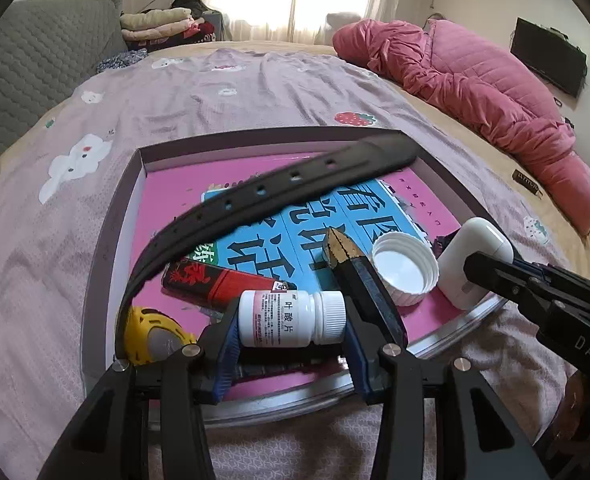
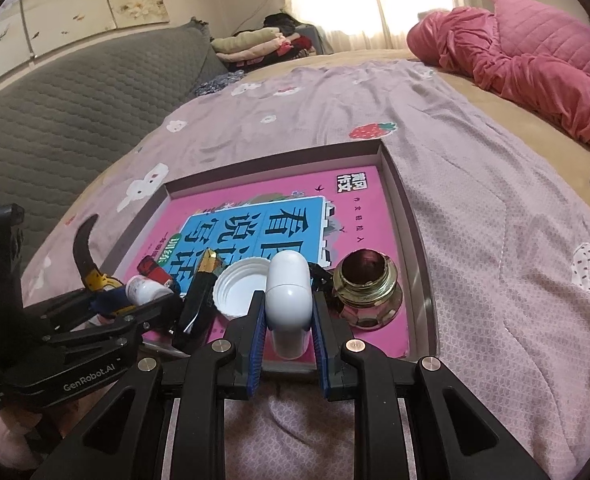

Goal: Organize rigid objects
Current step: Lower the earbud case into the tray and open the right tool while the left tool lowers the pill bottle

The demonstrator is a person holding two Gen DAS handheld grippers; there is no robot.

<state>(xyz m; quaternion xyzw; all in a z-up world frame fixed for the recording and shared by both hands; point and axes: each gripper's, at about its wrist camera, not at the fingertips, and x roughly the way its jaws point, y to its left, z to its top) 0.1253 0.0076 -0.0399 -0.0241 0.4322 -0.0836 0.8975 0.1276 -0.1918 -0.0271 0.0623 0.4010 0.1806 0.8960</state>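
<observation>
A white pill bottle [image 1: 291, 319] was clamped in the left gripper [image 1: 291, 334]'s jaws, a white case [image 2: 288, 294] in the right gripper [image 2: 288, 320]'s; either could have been knocked against the crowded tray [image 2: 411, 216]'s bottle cap [image 2: 239, 288].

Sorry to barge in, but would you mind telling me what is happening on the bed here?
A person is sorting small items in a shallow box lid on the bed, holding a gripper in each hand. The left gripper is closed on a white pill bottle lying on its side; the right gripper is closed on a white capsule-shaped case. A bottle cap, lighter and brass fitting lie nearby.
</observation>
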